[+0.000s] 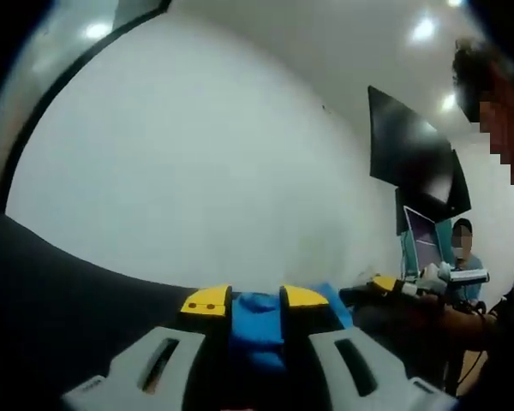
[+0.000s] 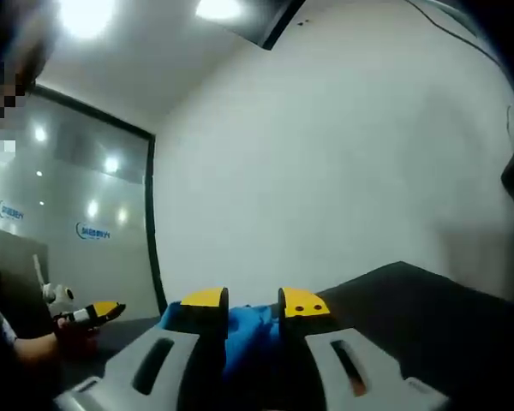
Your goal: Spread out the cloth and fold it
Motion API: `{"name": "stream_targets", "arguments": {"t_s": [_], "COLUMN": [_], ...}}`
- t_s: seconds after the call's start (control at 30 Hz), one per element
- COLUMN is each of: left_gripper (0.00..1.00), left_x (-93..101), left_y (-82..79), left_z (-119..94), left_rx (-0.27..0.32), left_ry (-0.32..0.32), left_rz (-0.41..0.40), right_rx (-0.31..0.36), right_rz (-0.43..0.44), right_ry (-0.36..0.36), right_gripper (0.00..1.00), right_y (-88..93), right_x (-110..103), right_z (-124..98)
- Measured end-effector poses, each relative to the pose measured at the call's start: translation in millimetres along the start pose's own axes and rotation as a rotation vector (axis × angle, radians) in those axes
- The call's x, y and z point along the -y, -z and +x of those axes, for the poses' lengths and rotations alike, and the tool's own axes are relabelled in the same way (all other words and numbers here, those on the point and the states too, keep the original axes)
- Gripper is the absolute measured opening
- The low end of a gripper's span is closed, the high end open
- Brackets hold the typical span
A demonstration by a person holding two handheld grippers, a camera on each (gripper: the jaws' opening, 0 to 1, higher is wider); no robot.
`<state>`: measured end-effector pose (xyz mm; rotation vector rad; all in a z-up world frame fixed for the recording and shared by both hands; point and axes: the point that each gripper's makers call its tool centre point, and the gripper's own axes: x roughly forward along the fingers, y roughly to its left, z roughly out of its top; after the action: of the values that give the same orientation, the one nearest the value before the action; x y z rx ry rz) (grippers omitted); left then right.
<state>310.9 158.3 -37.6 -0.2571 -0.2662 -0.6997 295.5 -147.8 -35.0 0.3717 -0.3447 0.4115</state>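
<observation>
A blue cloth (image 1: 255,330) is clamped between the jaws of both grippers — left gripper (image 1: 255,300), right gripper (image 2: 254,301) — above a dark surface (image 1: 60,300).

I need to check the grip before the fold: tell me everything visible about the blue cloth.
The blue cloth looks soft and bunched, not spread flat. In the left gripper view it sits pinched between the yellow-tipped fingers of the left gripper; in the right gripper view it is likewise caught in the right gripper. It is held above a dark table.
</observation>
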Motion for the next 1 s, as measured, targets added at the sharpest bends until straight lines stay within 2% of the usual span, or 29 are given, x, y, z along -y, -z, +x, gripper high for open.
{"name": "stream_targets", "arguments": {"t_s": [0.33, 0.47, 0.67, 0.8, 1.0], "left_gripper": [0.25, 0.25, 0.25, 0.3, 0.35], "left_x": [9.8, 15.8, 22.9, 31.5, 38.0], "left_y": [20.0, 26.6, 54.2, 72.0, 78.3], "left_z": [4, 7, 12, 13, 13], "left_rx": [-0.102, -0.126, -0.267, -0.359, -0.392], "left_ry": [0.037, 0.055, 0.096, 0.137, 0.16], "left_rz": [0.06, 0.104, 0.092, 0.08, 0.052], "right_rx": [0.008, 0.005, 0.001, 0.003, 0.004], "right_rz": [0.003, 0.003, 0.0, 0.001, 0.003], "right_ry": [0.0, 0.0, -0.002, -0.004, -0.004], "right_gripper": [0.21, 0.21, 0.21, 0.21, 0.21], "right_y": [-0.3, 0.3, 1.4, 0.7, 0.1], "right_x": [0, 0, 0, -1, -1], "right_z": [1, 1, 1, 0, 1]}}
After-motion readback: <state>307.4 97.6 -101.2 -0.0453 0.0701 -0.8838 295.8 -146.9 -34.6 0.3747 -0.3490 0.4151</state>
